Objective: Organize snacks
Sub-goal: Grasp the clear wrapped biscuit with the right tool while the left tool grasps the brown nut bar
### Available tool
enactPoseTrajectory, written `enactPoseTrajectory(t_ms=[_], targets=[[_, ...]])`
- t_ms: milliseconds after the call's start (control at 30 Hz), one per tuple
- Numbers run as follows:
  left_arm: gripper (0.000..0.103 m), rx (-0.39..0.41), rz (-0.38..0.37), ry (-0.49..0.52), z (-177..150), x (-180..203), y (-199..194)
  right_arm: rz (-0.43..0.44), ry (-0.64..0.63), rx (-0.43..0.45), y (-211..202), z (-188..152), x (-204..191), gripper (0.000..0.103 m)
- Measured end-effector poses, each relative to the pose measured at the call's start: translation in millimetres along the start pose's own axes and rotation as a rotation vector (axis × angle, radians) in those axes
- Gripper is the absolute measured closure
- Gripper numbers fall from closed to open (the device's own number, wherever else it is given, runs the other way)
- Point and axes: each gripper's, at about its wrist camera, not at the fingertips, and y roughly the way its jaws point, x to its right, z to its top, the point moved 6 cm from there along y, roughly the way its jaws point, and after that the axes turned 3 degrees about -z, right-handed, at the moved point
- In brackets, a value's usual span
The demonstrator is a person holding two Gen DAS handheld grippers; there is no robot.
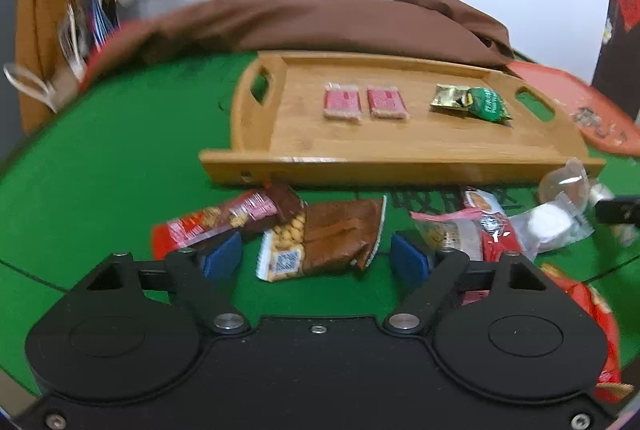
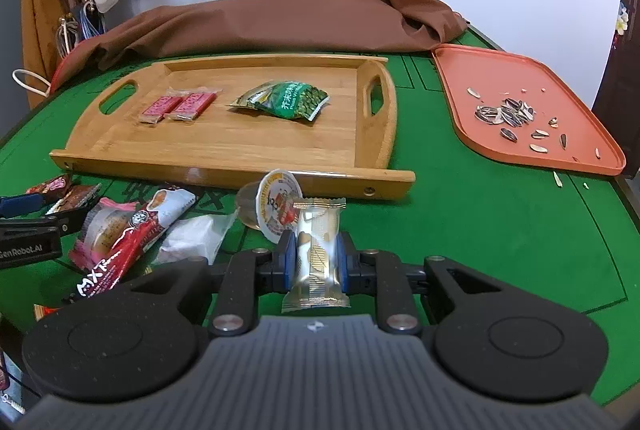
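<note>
Right claw (image 2: 317, 262) clamped on the silver-gold foil snack packet (image 2: 316, 254) at lower centre, left claw (image 1: 316, 258) spread above the brown peanut bag (image 1: 320, 242); best lift clear over the wooden tray (image 2: 224, 166) rim.

We cannot read the blurred print on the brown snack packet (image 1: 320, 238), and the red packet (image 1: 592, 330) by the bench's near edge lies partly hidden behind the left gripper (image 1: 316, 254).

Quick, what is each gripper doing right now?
Left gripper: open, holding nothing, over a brown snack packet.
Right gripper: closed on a silver-gold snack packet.
</note>
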Motion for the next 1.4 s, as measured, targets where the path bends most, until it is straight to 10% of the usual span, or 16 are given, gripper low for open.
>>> enactPoseTrajectory(t_ms=[200,367,533,700,800,1167,1400], targets=[[0.052,-0.023,-0.075,-0.114,11,-14,-4,0.006,-0.002,-0.01,5,-2,-1,0.078],[0.103,-0.029,-0.172,-0.137,17,-6,-15,0.022,-0.009,0.003,2,2,-5,0.078],[0.101,-0.014,-0.132,-0.096,17,0,-18,0.03,-0.011,0.029,-5,8,-7,0.078],[0.066,0.027,-0.003,-0.008,8,-1,-22,0.028,-0.01,0.031,-6,9,-6,0.078],[0.061,0.032,0.053,0.024,3,-6,-21,0.024,-0.005,0.023,-4,8,-5,0.078],[0.034,-0.023,-0.054,-0.01,-2,5,-8,0.022,0.003,0.016,-1,7,-4,0.078],[0.057,-0.004,0.006,0.039,2,12,0,0.018,0.008,0.013,0,5,-2,0.077]])
